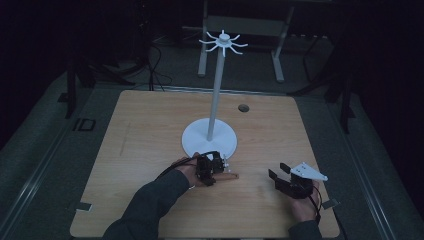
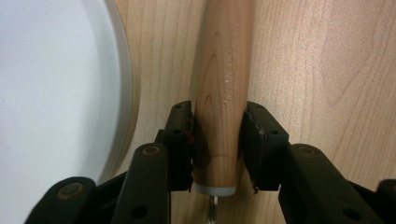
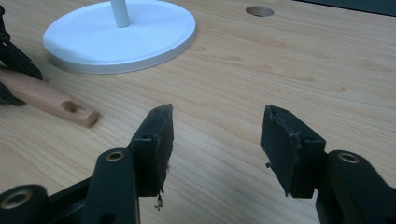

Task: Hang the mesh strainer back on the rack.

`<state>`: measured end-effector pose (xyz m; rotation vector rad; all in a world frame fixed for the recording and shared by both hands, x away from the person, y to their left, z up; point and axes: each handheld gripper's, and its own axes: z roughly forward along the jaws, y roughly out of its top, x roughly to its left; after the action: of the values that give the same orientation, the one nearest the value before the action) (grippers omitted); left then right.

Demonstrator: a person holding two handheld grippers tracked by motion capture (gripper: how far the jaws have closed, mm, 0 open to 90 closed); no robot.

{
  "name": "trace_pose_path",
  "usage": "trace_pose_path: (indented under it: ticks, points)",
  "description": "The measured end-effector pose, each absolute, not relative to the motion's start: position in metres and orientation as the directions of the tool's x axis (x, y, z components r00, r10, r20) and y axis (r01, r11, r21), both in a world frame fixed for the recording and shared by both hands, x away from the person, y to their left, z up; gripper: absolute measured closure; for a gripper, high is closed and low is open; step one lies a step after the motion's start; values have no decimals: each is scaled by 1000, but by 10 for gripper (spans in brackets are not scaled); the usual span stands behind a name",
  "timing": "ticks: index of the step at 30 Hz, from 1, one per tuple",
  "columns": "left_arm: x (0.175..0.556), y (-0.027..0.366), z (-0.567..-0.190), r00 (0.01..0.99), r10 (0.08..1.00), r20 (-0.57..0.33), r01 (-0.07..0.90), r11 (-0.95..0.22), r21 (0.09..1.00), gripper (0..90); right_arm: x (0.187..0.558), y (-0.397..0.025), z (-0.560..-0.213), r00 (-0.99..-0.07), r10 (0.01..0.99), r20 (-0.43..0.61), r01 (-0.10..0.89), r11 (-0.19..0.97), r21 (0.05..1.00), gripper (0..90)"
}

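A utensil with a wooden handle (image 1: 229, 176) lies flat on the table just in front of the white stand's round base (image 1: 196, 144). My left gripper (image 1: 212, 169) is shut on the wooden handle (image 2: 223, 88), one jaw pressed against each side near the metal ferrule end. The handle's free end (image 3: 56, 102) has a hanging hole and points toward my right gripper (image 1: 280, 173). That right gripper (image 3: 217, 126) hovers low over bare table, open, nothing between its jaws. The stand's thin pole (image 1: 215, 97) rises to a ring of hooks (image 1: 223, 42).
The round base (image 2: 51, 84) lies close beside the left jaw, and it appears again as the base (image 3: 154, 32) ahead of the right gripper. A small round hole (image 1: 243, 108) is in the tabletop at the back right. The wooden table's edges drop to a dark floor.
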<state>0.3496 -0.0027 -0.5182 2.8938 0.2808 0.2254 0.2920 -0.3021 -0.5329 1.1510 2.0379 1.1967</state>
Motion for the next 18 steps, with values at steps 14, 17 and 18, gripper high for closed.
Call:
trace_pose_path:
  ticks: [14,17,18]
  points:
    - [350,0,-514,960,248,126,206,-938,277,672,292,-302,-533,-511,859,-9,410,254,876,436]
    - [350,2,-510,956,263,128,215,-929,302,672,292,-302,-533,-511,859,-9,410,254,876,436]
    - [350,2,-509,955,267,131,217,-926,310,672,292,-302,-533,-512,859,-9,411,254,876,436]
